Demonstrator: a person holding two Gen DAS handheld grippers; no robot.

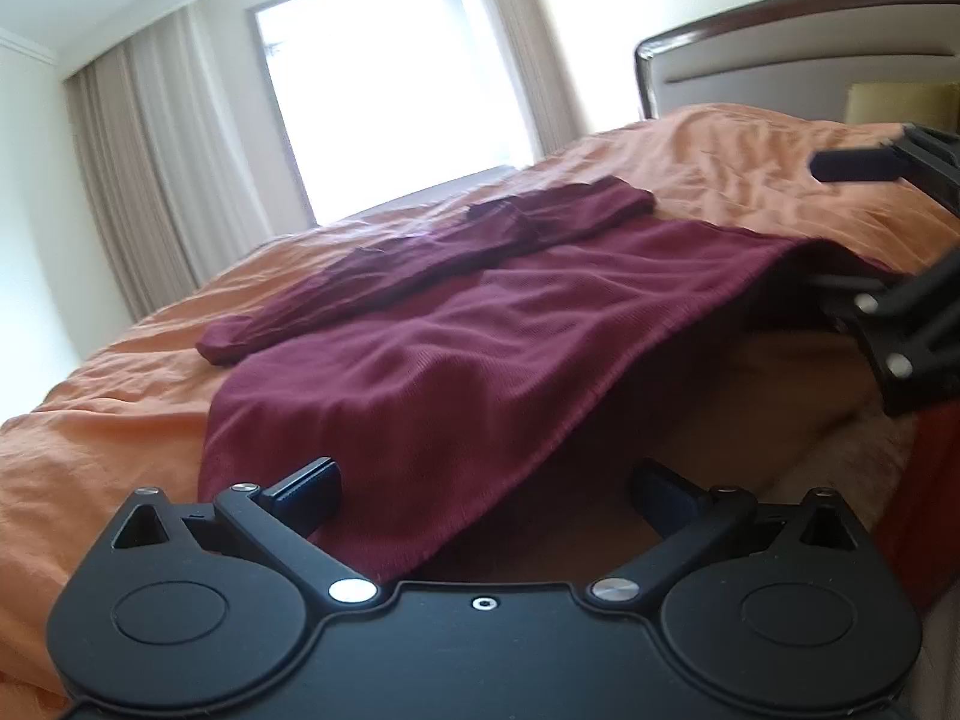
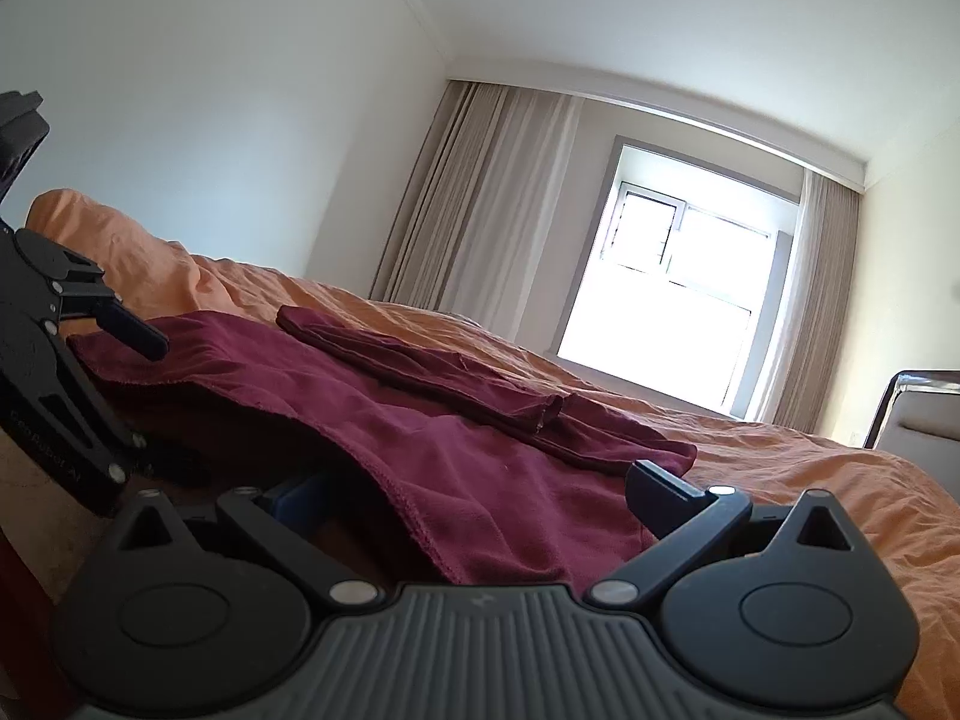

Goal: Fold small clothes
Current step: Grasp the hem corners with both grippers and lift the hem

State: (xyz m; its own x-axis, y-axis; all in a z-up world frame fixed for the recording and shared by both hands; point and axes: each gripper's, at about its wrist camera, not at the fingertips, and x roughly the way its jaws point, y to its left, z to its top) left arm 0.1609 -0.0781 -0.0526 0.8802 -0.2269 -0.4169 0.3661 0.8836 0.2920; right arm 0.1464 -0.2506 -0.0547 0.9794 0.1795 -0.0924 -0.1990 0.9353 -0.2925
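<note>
Dark maroon knit garment (image 1: 420,360), sleeve folded across body: spread on wrinkled orange bedsheet (image 1: 108,420), near hem overhanging bed edge.
Left black two-finger gripper (image 1: 486,489): jaws spread wide either side of hem, one finger above cloth, one beneath; nothing clamped.
Right black two-finger gripper (image 2: 480,495): jaws likewise wide apart astride same hem, no grip.
Bright window (image 2: 672,300), beige curtains (image 2: 480,198), padded headboard (image 1: 798,60) behind.

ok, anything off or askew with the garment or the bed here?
Nothing damaged. The maroon garment overhangs the edge of the wrinkled orange bedspread, near hem unsupported, with both open grippers, left and right, straddling it.
</note>
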